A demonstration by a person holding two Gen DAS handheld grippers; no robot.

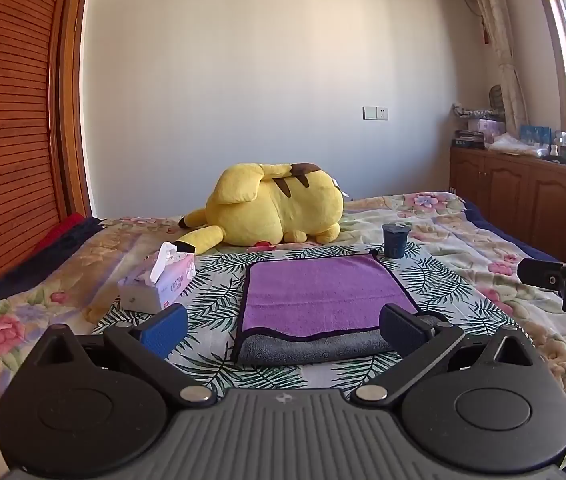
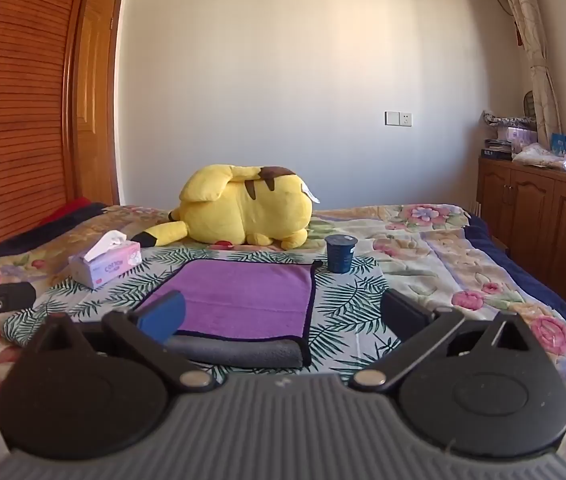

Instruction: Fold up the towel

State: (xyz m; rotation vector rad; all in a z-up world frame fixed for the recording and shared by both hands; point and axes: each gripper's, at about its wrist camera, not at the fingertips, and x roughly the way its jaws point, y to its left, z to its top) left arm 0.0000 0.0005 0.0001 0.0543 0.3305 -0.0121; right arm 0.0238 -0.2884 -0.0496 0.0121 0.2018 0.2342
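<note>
Towel (image 1: 323, 300) lies flat on the leaf-print cloth (image 1: 211, 300) in the middle of the bed (image 1: 463, 236), purple side up, with its near edge turned back so a strip of grey underside shows along the front. The left gripper (image 1: 283, 326) is held low in front of it with its 2 fingers spread wide and nothing between them; the near edge of the towel shows in the gap. The right gripper (image 2: 283, 318) is likewise spread and holds nothing, placed toward the towel's right near corner. A tissue box (image 1: 159, 284) sits just left of the towel, a dark blue cup (image 1: 394, 241) stands by its far right corner, and a yellow plush toy (image 1: 275, 210) lies beyond it.
</note>
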